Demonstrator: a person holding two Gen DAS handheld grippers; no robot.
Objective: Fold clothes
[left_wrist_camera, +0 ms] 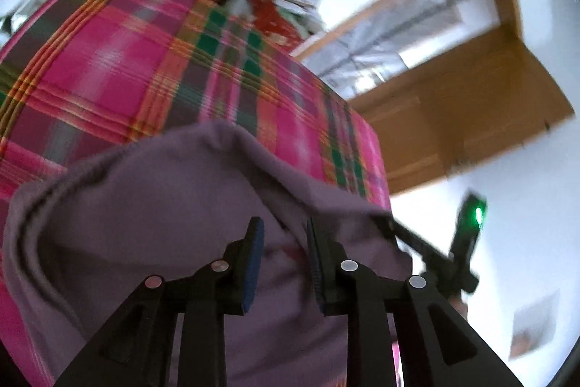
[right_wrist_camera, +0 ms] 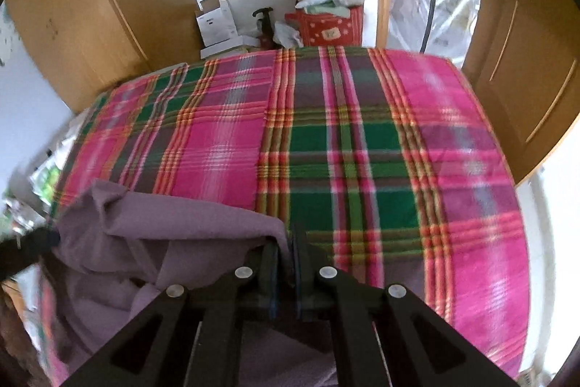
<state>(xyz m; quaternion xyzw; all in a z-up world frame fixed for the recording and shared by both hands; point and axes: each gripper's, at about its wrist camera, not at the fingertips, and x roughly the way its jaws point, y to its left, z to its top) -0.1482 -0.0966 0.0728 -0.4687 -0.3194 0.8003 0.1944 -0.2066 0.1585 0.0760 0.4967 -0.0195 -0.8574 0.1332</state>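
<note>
Plaid bedding [left_wrist_camera: 152,68] in pink, green and orange fills the left wrist view from nine o'clock to the centre, with white wall and a wooden door [left_wrist_camera: 471,104] at two o'clock, all smeared by blur. A mauve garment [left_wrist_camera: 152,213] lies bunched on the bed at six to eight o'clock, its upper edge rolled into a thick soft fold and its surface plain and matte. The left gripper [left_wrist_camera: 284,256] has its jaws apart, with the cloth showing in the gap behind them; whether either pad touches the fabric cannot be told. At four o'clock the right gripper [left_wrist_camera: 389,223] meets a corner of the garment, its body dark and blurred, with a green light above it. In the right wrist view the same bedding [right_wrist_camera: 362,151] spreads across the middle, with a wardrobe [right_wrist_camera: 90,17] at ten o'clock, cardboard boxes [right_wrist_camera: 217,20] and a red bag [right_wrist_camera: 326,28] at twelve, and the door [right_wrist_camera: 525,60] at two. The garment [right_wrist_camera: 152,242] sits at seven o'clock near the bed's near left edge, crumpled into loose ridges. The right gripper [right_wrist_camera: 284,252] has its jaws closed together on the garment's edge, a thin strip of cloth pinched between the pads. At nine o'clock a dark shape at the frame edge, probably the left gripper [right_wrist_camera: 32,242], is too blurred to read.
</note>
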